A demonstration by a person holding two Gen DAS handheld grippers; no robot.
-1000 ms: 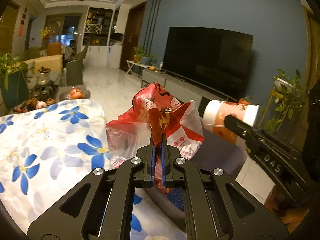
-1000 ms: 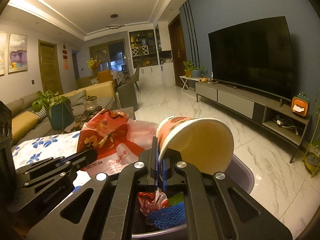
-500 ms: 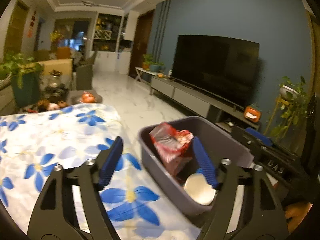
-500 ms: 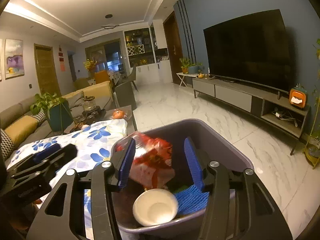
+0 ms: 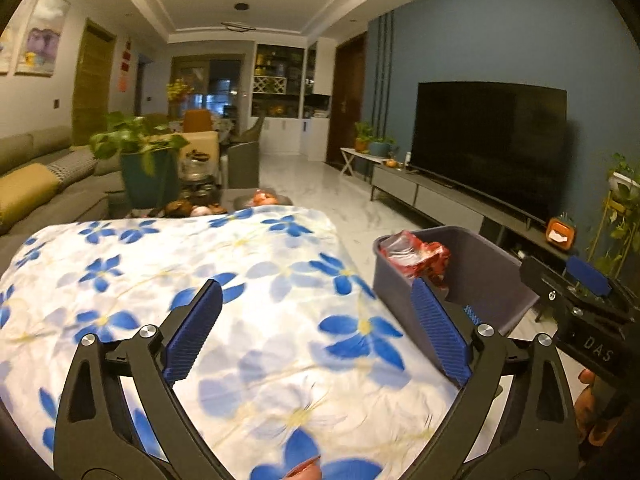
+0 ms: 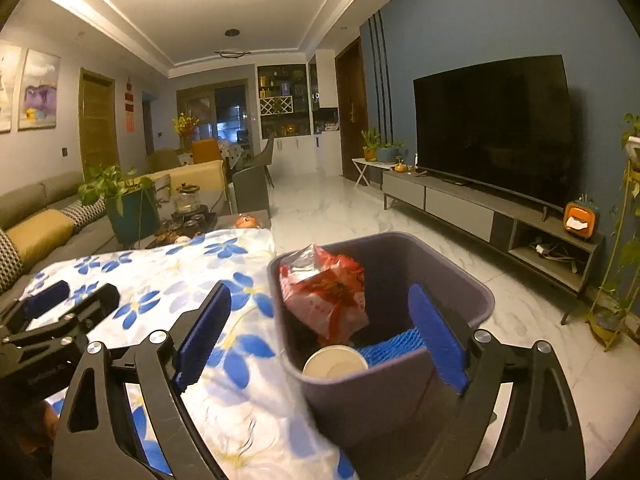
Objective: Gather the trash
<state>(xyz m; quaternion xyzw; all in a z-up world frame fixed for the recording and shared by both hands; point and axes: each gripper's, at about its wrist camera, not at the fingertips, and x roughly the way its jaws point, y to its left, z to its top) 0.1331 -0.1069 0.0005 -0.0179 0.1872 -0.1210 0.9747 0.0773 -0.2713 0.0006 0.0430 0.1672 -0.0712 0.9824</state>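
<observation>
Surface (image 5: pixel 248 320) has a white cloth (image 6: pixel 168 276) with blue flowers. TV (image 6: pixel 492 128) on blue wall (image 6: pixel 460 20), grey TV stand (image 6: pixel 480 212) below, orange box (image 6: pixel 581 218) on its right end. Sofa (image 5: pixel 40 184) far left, yellow cushion (image 5: pixel 20 192) on it. Potted plant (image 5: pixel 140 160) past the surface. White marble floor (image 6: pixel 340 208).
</observation>
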